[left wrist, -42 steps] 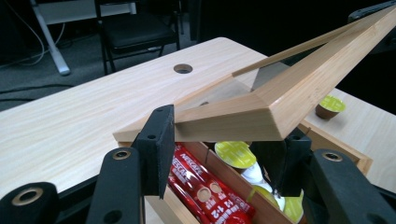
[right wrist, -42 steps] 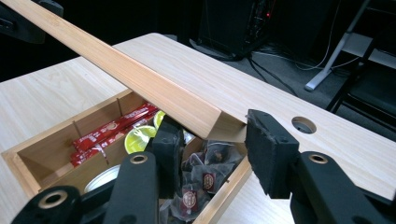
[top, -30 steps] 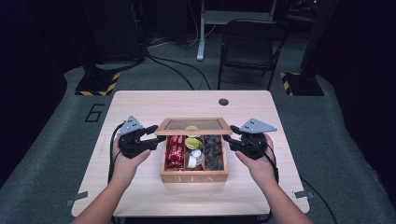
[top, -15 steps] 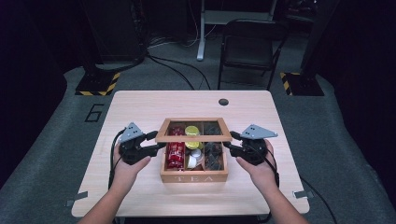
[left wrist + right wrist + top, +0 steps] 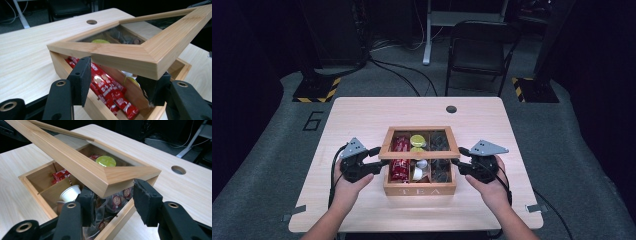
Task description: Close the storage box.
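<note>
Here we see a wooden tea box [image 5: 419,190] standing near the middle of the bench [image 5: 362,110], its glass-paned lid [image 5: 419,129] half raised and tilted over the compartments; the word TEA is cut into its near wall. In the left compartment lie red sachets [image 5: 110,92]; in the middle one a green-topped capsule [image 5: 106,160] sits toward the back and a small white cup [image 5: 70,193] toward the front; the right compartment holds dark wrapped packets [image 5: 116,201].

The left tongs [image 5: 379,164] sit at the lid's left front corner, and the right tongs [image 5: 455,161] at its right front corner. In the left gripper view the jaws stand either side of the corner, which sits between them; in the right gripper view likewise. Both pairs have just been opening, and we cannot tell for sure whether the pads still bear on the wood, though gaps appear beside them.
</note>
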`<action>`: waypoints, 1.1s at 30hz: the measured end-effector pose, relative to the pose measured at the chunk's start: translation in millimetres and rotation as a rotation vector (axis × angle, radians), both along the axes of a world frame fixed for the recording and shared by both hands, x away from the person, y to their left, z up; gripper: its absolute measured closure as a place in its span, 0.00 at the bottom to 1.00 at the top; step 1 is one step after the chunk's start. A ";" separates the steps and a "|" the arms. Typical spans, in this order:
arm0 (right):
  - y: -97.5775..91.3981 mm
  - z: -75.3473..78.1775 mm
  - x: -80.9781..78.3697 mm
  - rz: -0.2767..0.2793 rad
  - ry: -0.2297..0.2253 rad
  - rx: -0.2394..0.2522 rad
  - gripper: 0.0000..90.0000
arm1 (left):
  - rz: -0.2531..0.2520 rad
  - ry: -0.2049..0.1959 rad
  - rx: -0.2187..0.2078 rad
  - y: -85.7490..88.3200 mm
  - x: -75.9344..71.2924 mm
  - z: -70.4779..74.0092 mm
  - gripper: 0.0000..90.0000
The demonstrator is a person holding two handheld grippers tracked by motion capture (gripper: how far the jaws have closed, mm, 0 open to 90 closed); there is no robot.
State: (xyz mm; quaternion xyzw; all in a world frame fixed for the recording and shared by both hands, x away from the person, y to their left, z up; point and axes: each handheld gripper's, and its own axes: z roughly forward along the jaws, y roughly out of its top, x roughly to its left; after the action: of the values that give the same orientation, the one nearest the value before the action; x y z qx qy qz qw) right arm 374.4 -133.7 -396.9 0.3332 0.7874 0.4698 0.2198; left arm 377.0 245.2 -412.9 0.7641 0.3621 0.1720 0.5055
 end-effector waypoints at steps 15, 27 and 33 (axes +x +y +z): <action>0.1 -24.4 -17.2 0.006 -0.019 -0.037 0.61 | -0.014 0.022 -0.012 -1.2 -18.8 -22.3 0.51; 0.4 -42.8 -24.5 0.008 0.011 -0.042 0.61 | -0.024 0.030 0.005 -5.0 -28.1 -39.8 0.56; -0.9 -45.5 -27.6 0.018 0.029 -0.043 0.61 | -0.027 0.035 -0.002 -6.8 -30.3 -44.4 0.60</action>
State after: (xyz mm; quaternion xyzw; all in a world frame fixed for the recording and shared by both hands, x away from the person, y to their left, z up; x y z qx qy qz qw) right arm 346.8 -134.6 -442.4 0.3282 0.8032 0.4500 0.2112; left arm 346.7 238.4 -457.3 0.7714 0.3606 0.1515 0.5020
